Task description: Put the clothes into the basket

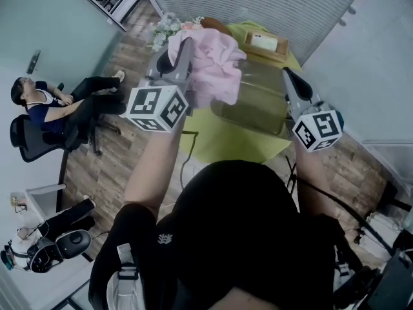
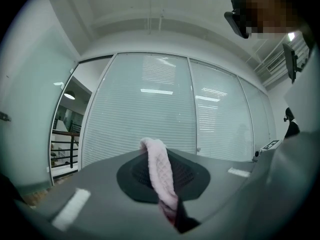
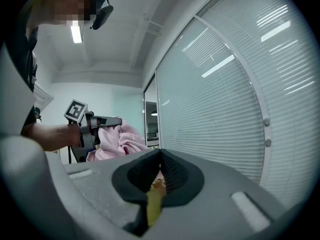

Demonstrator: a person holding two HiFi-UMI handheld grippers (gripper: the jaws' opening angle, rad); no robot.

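Observation:
A pink garment (image 1: 213,63) hangs bunched from my left gripper (image 1: 177,49), which is shut on it and held raised over the table's left side. In the left gripper view a pink fold (image 2: 161,176) is pinched between the closed pads of that gripper (image 2: 152,146). The right gripper view shows the left gripper (image 3: 118,120) from the side with the pink garment (image 3: 122,145) drooping below it. A clear basket (image 1: 261,108) sits on the yellow-green tablecloth (image 1: 226,141), just right of the garment. My right gripper (image 1: 288,76) is shut and holds nothing, at the basket's right edge. In its own view the right gripper (image 3: 160,153) has its jaws together.
A wooden box (image 1: 264,44) and a bunch of flowers (image 1: 164,30) stand at the table's far side. A person (image 1: 48,102) sits in an office chair on the left. Frosted glass walls with blinds (image 1: 258,2) close off the room beyond the table.

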